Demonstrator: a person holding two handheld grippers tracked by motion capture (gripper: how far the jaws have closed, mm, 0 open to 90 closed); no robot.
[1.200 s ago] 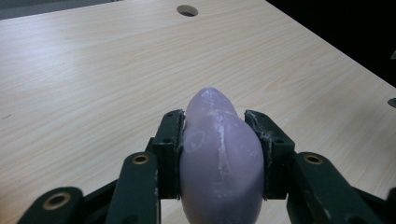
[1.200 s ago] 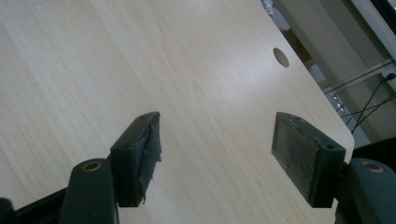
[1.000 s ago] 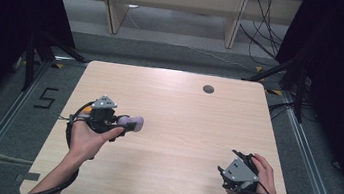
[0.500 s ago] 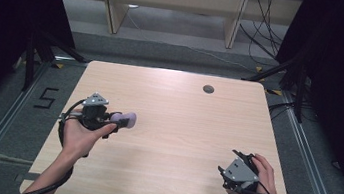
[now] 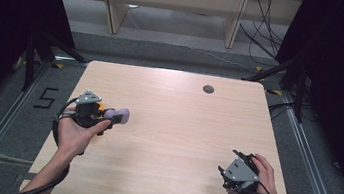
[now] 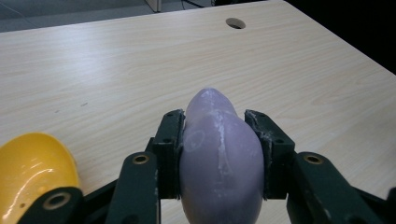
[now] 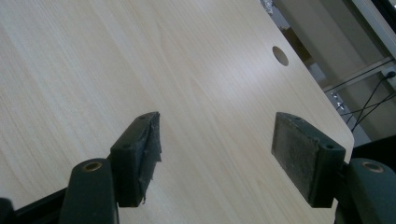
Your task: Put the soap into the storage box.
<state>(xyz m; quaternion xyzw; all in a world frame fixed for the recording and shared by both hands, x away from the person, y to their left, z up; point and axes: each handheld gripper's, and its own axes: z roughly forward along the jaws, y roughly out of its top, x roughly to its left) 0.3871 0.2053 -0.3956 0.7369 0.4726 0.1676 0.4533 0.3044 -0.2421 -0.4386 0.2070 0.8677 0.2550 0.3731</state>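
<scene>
Left claw is clamped on the purple eggplant-shaped toy, carrying it above the bench at its left side, right claw standing apart and empty; next, probably, a steady set-down.

You are working at a light wooden table with a pale grain running along its width and rounded corners. Near its far edge, a little toward the far right corner, sits a small round dark cable hole. A yellow rounded plastic piece shows low near the table's left edge; whether it rests on the wood you cannot tell.
</scene>
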